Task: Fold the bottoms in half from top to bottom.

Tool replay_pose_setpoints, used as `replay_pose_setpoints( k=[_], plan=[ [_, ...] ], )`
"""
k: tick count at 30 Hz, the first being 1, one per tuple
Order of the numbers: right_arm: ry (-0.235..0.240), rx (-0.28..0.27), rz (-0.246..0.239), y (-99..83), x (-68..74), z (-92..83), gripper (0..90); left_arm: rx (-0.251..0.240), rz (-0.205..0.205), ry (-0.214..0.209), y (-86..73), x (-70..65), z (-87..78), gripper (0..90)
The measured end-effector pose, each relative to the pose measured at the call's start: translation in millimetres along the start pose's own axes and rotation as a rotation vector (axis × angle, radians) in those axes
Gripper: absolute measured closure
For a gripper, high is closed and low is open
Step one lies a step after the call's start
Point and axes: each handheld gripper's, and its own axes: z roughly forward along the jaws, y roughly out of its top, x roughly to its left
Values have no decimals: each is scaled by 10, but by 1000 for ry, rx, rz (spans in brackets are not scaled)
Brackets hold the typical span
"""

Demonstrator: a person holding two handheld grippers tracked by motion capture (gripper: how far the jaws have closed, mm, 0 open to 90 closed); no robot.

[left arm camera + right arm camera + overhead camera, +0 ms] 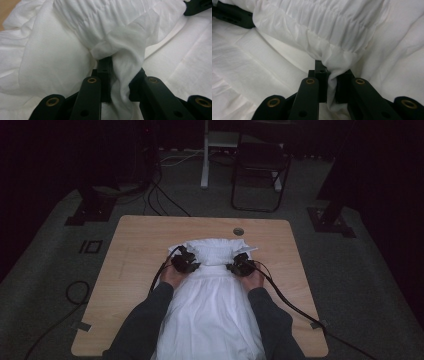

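A white garment point(210, 310) with a gathered elastic band lies on the wooden table point(140, 240), and its lower part hangs over the near edge. The banded end is folded over at the far side. My left gripper point(186, 261) holds the left side of that fold. In the left gripper view, the left gripper point(121, 70) is shut on a twisted bunch of the white cloth point(50, 62). My right gripper point(241, 265) holds the right side. In the right gripper view, the right gripper point(332, 72) is shut on the gathered band point(324, 22).
A round cable hole point(238, 231) sits in the table just beyond the garment. Black cables point(295, 307) trail from both grippers across the table. A dark folding chair point(260, 165) and stand bases rest on the grey floor beyond. Bare wood shows either side of the garment.
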Motion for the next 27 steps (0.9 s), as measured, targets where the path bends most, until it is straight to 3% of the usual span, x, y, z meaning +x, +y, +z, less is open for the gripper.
replay_pose_setpoints(
  k=[5,8,11,14,18,19,23,24,26,27],
  plan=[
    [-30,5,45,125,-111,90,825,19,-3,41,144,49,99,771],
    [-33,-15,130,148,-159,131,828,17,-32,56,164,27,124,806],
    [-38,-20,124,139,-142,126,834,18,-22,60,154,7,106,826],
    [-28,-33,99,158,-115,15,840,-14,-35,17,165,23,-36,847],
    [-1,-105,51,262,-92,-281,841,-124,-15,-2,268,-15,-423,847],
    [7,-124,29,299,-82,-381,841,-172,-19,-14,304,-39,-590,848],
    [25,-210,-62,433,17,-850,841,-285,-2,-45,370,-182,-1066,847],
    [31,-228,-82,454,50,-969,841,-285,-2,-45,370,-182,-1066,847],
    [44,-258,-119,465,131,-1211,841,-322,22,-64,366,-288,-1296,846],
    [44,-258,-119,465,131,-1211,841,-336,31,-73,353,-340,-1381,846]
  ],
)
